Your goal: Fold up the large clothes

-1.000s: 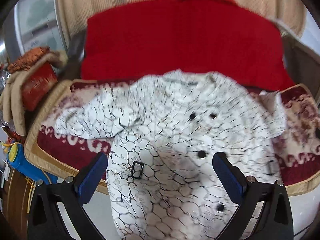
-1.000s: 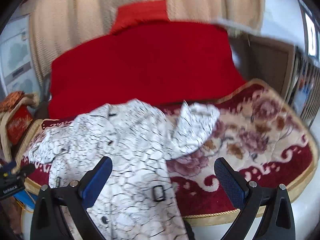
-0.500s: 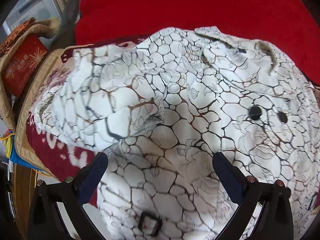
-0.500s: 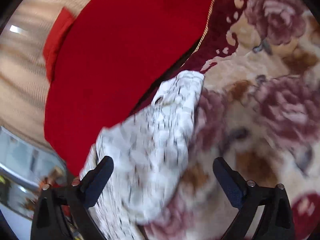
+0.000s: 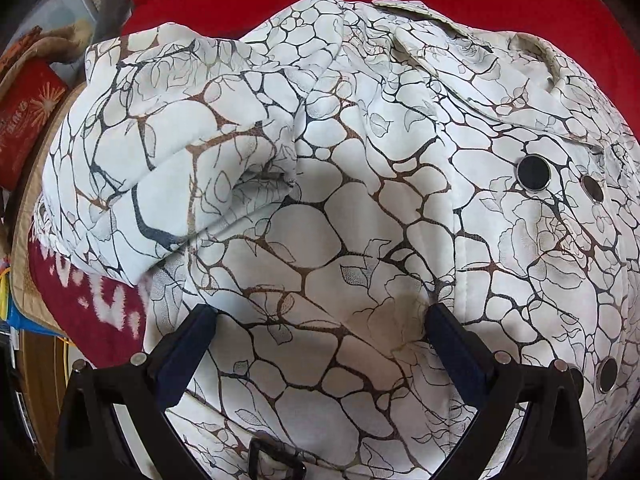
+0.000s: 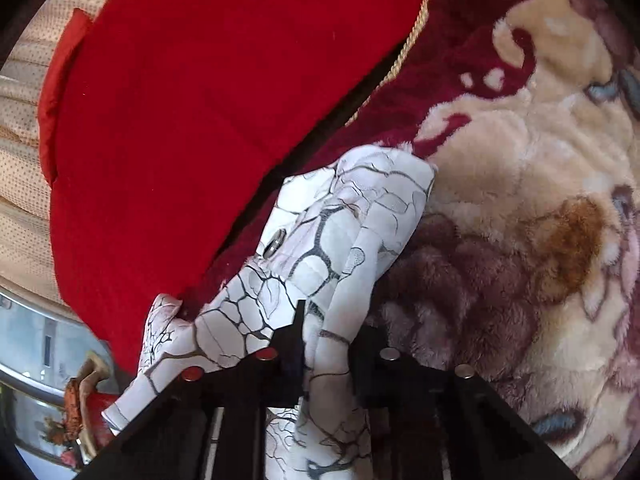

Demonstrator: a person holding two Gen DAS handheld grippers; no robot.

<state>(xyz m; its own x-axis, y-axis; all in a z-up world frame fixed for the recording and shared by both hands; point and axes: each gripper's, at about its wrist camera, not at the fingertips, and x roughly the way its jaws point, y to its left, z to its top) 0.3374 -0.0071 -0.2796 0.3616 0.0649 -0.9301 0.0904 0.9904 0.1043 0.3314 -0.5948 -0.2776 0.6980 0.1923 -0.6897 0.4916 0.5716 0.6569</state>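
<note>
1. Compared with a second ago, the left gripper [image 5: 320,320] sits far closer to the white coat [image 5: 360,208], which now fills nearly its whole view; its jaws stand wide apart over the coat's front panel, clamping nothing.
2. The right gripper [image 6: 326,344] has just been closing: a second ago its jaws were spread wide over the coat and the floral blanket [image 6: 520,184], and now they pinch a fold of the coat's sleeve [image 6: 352,232] between them.
3. The coat lies spread on the blanket in front of the red cushion [image 6: 192,100].
4. Only the left wrist view shows the coat's black buttons [image 5: 534,173], collar and a buckle [image 5: 276,460] at the bottom edge; only the right wrist view shows the sleeve cuff with its small metal snap [image 6: 275,243] and the plush flower pattern beside it.
5. The buckle is partly cut off, the right gripper's pads are buried in the cloth, and the clutter at the left margin of both views is too distorted to name.
</note>
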